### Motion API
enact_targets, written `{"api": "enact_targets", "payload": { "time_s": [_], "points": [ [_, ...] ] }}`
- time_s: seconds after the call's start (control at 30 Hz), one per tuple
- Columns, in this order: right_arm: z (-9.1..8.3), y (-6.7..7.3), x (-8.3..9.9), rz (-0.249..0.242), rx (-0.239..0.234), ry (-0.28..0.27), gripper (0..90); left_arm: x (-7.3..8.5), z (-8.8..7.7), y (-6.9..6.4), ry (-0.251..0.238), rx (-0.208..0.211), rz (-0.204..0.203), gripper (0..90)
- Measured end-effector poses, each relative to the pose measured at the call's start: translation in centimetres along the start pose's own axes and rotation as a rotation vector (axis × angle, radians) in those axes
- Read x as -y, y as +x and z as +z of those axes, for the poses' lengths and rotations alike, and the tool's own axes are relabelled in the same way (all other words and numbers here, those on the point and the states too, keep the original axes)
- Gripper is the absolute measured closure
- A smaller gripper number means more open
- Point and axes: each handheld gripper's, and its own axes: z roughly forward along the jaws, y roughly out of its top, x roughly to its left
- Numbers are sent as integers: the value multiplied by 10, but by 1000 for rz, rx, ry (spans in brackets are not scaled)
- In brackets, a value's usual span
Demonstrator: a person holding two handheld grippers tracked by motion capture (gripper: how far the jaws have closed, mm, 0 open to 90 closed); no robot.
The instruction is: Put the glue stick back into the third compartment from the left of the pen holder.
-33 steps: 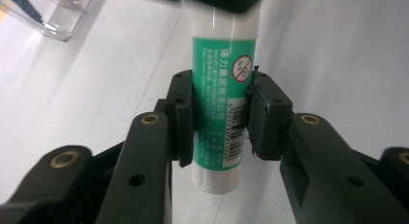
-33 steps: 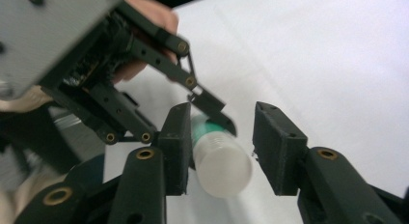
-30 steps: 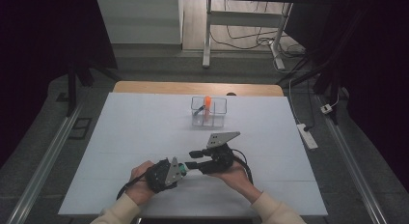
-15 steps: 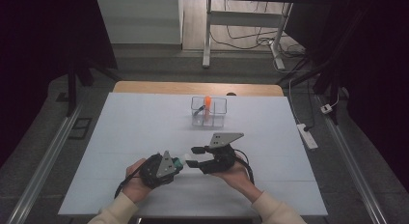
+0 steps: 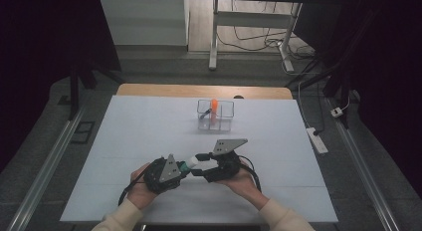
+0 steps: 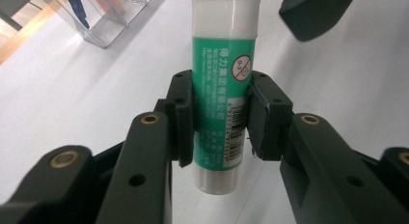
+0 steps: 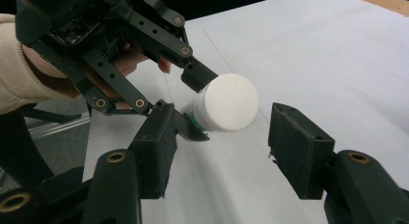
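Green glue stick (image 6: 222, 89) clenched in left gripper (image 6: 218, 119); right gripper (image 7: 222, 151) fingers have just opened off its cap.

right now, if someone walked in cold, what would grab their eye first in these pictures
Probably the green-and-white glue stick, clamped by the left gripper at the table's near edge. Its white cap sits between the right gripper's jaws, which have just been opening and stand clear of it. Farther back, a clear organizer holds an orange item.
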Motion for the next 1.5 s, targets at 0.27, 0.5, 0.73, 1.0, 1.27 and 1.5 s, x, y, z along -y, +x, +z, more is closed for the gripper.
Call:
{"api": "enact_targets", "payload": {
  "time_s": [0.27,0.5,0.73,1.0,1.27,1.5],
  "points": [
    [4,0,3,25,-8,-19,472,-7,4,-6,-32,12,7,652],
    [0,0,2,26,-30,-51,629,-10,7,-10,-39,10,25,649],
    [-2,-2,3,45,-23,-59,594,-10,6,-8,-48,-9,8,651],
    [-2,-4,4,58,-33,-73,624,-9,4,-6,-64,-6,-20,651],
    [-1,-2,4,61,-39,-86,633,-9,6,-6,-60,7,-19,651],
    [-1,-1,3,48,-29,-89,638,-9,5,-6,-70,2,-20,634]
  ]
}}
